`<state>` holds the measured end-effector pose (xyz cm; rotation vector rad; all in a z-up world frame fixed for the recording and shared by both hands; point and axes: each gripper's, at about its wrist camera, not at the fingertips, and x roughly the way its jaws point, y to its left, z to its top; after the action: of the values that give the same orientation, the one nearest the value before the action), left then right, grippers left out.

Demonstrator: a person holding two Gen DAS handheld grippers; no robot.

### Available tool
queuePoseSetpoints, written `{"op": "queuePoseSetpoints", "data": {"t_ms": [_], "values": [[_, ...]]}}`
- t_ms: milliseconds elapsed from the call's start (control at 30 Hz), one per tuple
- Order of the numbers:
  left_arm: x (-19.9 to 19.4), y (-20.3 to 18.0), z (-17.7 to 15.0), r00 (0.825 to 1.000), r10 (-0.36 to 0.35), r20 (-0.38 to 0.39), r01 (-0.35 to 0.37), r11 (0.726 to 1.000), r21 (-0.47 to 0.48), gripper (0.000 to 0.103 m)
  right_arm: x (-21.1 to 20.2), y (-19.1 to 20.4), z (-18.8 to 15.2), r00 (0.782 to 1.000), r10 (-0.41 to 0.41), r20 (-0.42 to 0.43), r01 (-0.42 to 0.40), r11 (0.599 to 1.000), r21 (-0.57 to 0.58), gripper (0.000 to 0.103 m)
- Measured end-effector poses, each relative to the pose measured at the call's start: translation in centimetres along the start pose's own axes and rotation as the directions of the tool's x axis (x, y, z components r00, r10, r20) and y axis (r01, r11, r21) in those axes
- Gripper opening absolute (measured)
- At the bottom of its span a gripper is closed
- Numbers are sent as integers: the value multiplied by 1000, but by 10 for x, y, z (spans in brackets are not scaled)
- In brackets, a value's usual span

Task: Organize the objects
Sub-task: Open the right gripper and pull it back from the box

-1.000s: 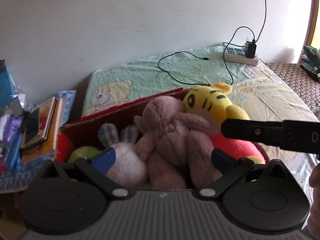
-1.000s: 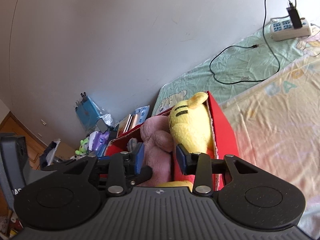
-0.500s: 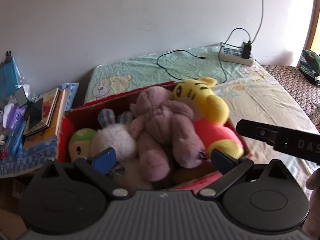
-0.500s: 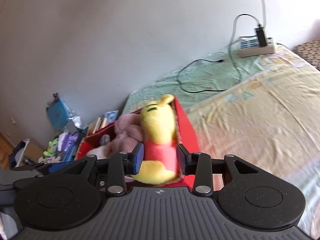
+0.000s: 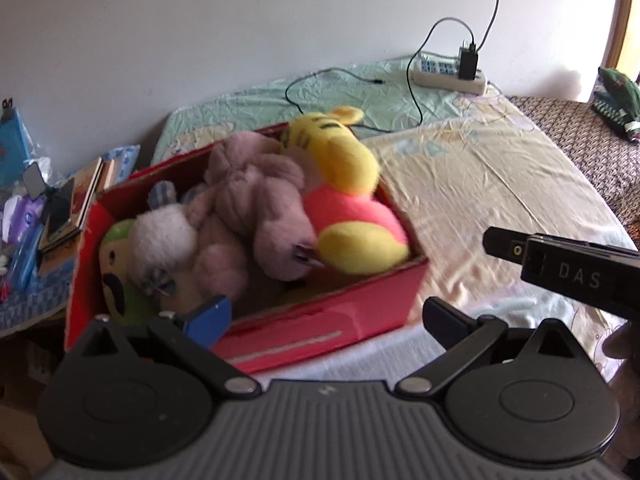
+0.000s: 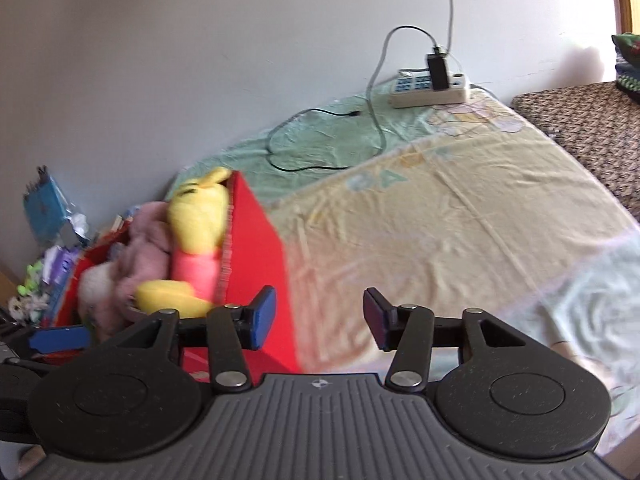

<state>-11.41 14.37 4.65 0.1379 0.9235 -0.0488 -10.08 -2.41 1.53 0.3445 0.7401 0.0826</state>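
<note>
Both grippers — left gripper (image 5: 326, 316) and right gripper (image 6: 316, 318) — stand wide and empty, while the soft yellow-and-pink plush tiger (image 5: 344, 204) lies in the red cardboard box (image 5: 320, 320) on the bed — light, squashy, best pinched at a limb.

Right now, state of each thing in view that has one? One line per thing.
left gripper: open, empty.
right gripper: open, empty.
red box: open-topped, on the bed, full of toys.
yellow plush: lying in the box, at its right side.
pink plush: lying in the box, beside the yellow plush.
charger: plugged into the power strip.
</note>
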Motion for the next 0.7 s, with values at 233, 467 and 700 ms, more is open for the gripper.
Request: {"op": "queuePoseSetpoints", "data": {"t_ms": [233, 467, 700], "values": [[12, -38, -1, 997, 43, -65, -44, 999, -24, 102, -5, -33, 1, 998, -35, -51, 34, 999, -34, 54], [19, -50, -1, 988, 95, -120, -107, 990, -93, 102, -6, -49, 6, 997, -38, -68, 32, 996, -84, 61], [10, -34, -5, 976, 164, -142, -186, 970, -155, 102, -5, -31, 12, 997, 22, -74, -31, 990, -134, 65]]}}
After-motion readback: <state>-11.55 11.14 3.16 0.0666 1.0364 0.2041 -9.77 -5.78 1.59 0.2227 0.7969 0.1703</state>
